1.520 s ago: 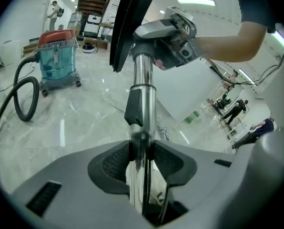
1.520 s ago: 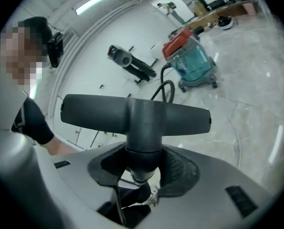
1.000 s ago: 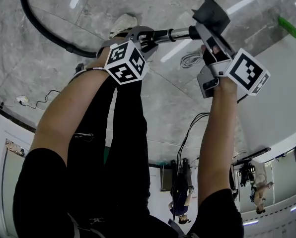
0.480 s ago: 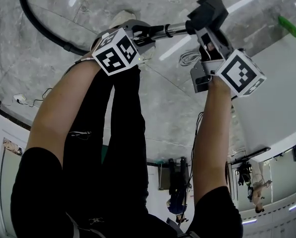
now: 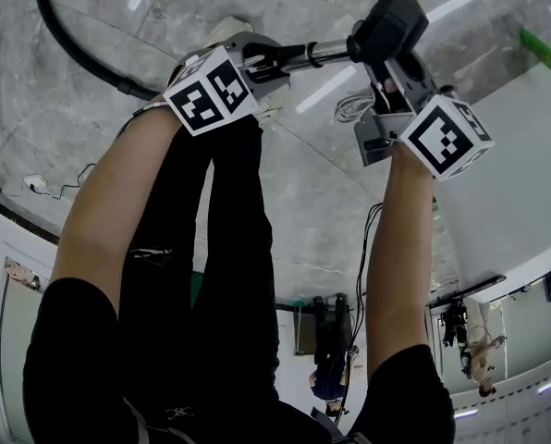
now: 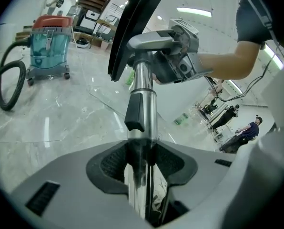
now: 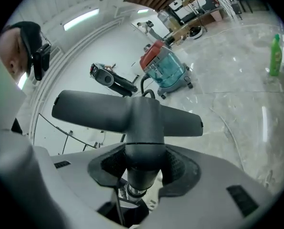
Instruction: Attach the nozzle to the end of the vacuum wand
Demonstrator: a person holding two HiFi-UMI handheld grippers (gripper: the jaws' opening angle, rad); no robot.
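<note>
The chrome vacuum wand runs straight up between the pads of my left gripper, which is shut on it. Its far end meets the grey neck of the dark floor nozzle. My right gripper is shut on the nozzle's neck, and the T-shaped nozzle spreads just beyond its jaws. In the head view the wand lies level between the left gripper and the right gripper, with the nozzle at its right end.
A teal vacuum cleaner with a red lid stands on the marble floor, its black hose curving past the left hand. A green bottle stands on the floor at right. Cables lie below the wand. People stand far off.
Both hands have risen a little in the head view and both marker cubes have rolled. The nozzle has turned with the right gripper. Both grips are unchanged.
</note>
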